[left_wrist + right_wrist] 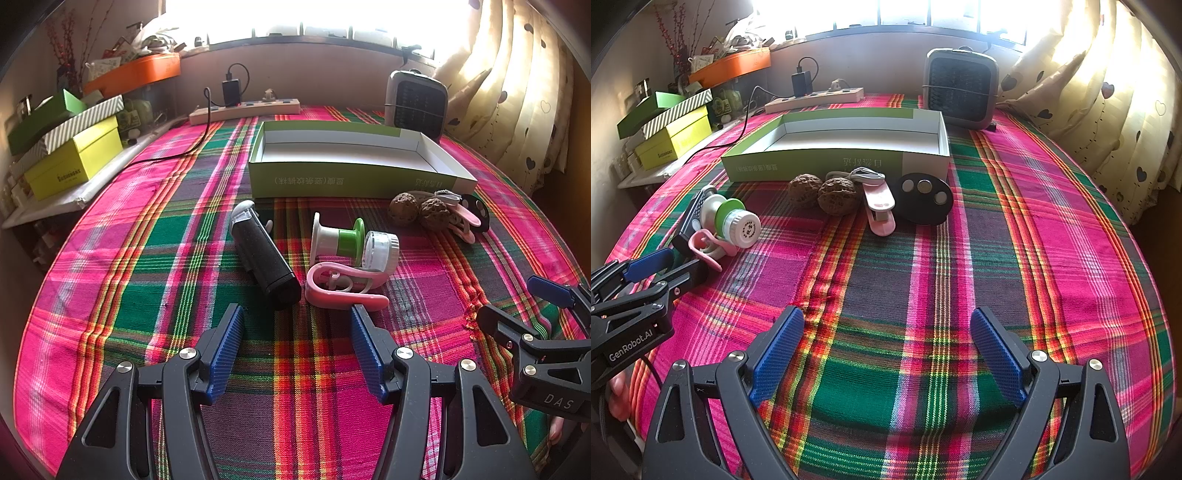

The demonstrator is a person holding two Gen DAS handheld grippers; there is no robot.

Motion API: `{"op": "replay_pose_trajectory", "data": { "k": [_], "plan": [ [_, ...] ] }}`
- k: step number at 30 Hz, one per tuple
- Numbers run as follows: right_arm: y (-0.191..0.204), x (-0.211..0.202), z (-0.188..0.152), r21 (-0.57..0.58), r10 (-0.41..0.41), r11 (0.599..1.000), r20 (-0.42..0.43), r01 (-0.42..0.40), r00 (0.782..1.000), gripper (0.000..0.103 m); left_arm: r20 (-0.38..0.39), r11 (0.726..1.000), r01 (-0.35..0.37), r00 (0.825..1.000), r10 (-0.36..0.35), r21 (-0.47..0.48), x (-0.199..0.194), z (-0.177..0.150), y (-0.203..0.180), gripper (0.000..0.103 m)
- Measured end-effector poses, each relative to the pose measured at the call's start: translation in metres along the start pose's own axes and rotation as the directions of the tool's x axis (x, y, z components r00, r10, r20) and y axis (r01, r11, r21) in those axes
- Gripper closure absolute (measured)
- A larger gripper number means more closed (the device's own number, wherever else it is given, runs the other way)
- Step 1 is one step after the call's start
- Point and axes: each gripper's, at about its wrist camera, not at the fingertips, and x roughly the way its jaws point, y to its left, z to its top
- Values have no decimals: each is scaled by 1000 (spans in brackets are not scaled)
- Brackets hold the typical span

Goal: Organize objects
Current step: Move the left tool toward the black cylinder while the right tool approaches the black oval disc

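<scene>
Plaid cloth (147, 258) in pink, green and orange covers the table, with a bright window along the top of both frames. Left gripper (297, 347), at the bottom centre of the left wrist view, has its blue-padded jaws spread wide and holds nothing; it touches no object. Just above its tips, at frame centre, lie a black cylinder (264, 258), a pink clip (343, 286) and a white-and-green spool (341, 238) with a small white jar (380, 249) against it. Two walnuts (419, 212) sit right of centre, touching each other, beside a second pink clip (467, 223) and a black oval disc (476, 212). Behind them, in the upper middle, stands an open green-and-white box (351, 177), empty inside.

Right gripper (888, 350), at the bottom centre of the right wrist view, is likewise wide apart and empty, hovering over bare cloth. Well above it, at upper centre, lie the walnuts (822, 195), pink clip (881, 210) and disc (925, 199), in front of the box (812, 164). A small heater (960, 88) stands at upper right of centre, and a power strip (816, 98) at upper left of centre.
</scene>
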Motion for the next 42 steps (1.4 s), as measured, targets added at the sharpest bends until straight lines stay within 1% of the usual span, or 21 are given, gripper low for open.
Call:
{"op": "replay_pose_trajectory", "data": {
  "k": [4, 6, 8, 9, 13, 17, 19, 21, 25, 28, 31, 42],
  "plan": [
    [0, 0, -1, -2, 2, 1000, -2, -2, 1000, 11, -14, 999, 39, 999, -39, 2, -2, 1, 6, 46],
    [1, 0, -2, -3, 4, 1000, -3, -4, 1000, 11, -17, 997, 74, 997, -74, -23, -5, 0, 10, 46],
    [-1, -1, -1, -6, 4, 1000, -6, -4, 1000, 11, -25, 990, 123, 992, -125, -62, -7, 1, 19, 46],
    [-1, -2, -1, -6, 7, 1000, -8, -7, 1000, 11, -28, 988, 135, 990, -137, -69, -7, 1, 22, 46],
    [0, 1, 2, -13, 16, 1000, -12, -16, 1000, 11, -18, 990, 128, 991, -129, -58, -9, 4, 26, 46],
    [5, 1, 3, -34, 60, 998, -13, -60, 998, 11, -27, 978, 175, 984, -179, -110, -7, 10, 36, 46],
    [6, 1, 4, -46, 67, 997, -15, -68, 998, 11, -16, 978, 172, 985, -175, -120, -7, 15, 39, 46],
    [5, 1, 5, -47, 65, 997, -9, -66, 998, 11, -14, 980, 153, 988, -156, -124, -5, 20, 41, 46],
    [-1, -1, 9, -35, 62, 997, 2, -61, 998, 11, -28, 977, 152, 987, -158, -146, 3, 28, 43, 46],
    [-8, -2, 13, -20, 46, 999, 10, -46, 999, 11, -39, 983, 127, 990, -133, -134, 8, 29, 42, 46],
    [-16, -3, 18, -2, 30, 1000, 18, -30, 999, 11, -48, 980, 135, 989, -143, -145, 11, 29, 43, 46],
    [-46, 6, 43, 33, -17, 999, 30, 16, 999, 11, -56, 982, 131, 989, -140, -139, 17, 37, 44, 46]
  ]
}}
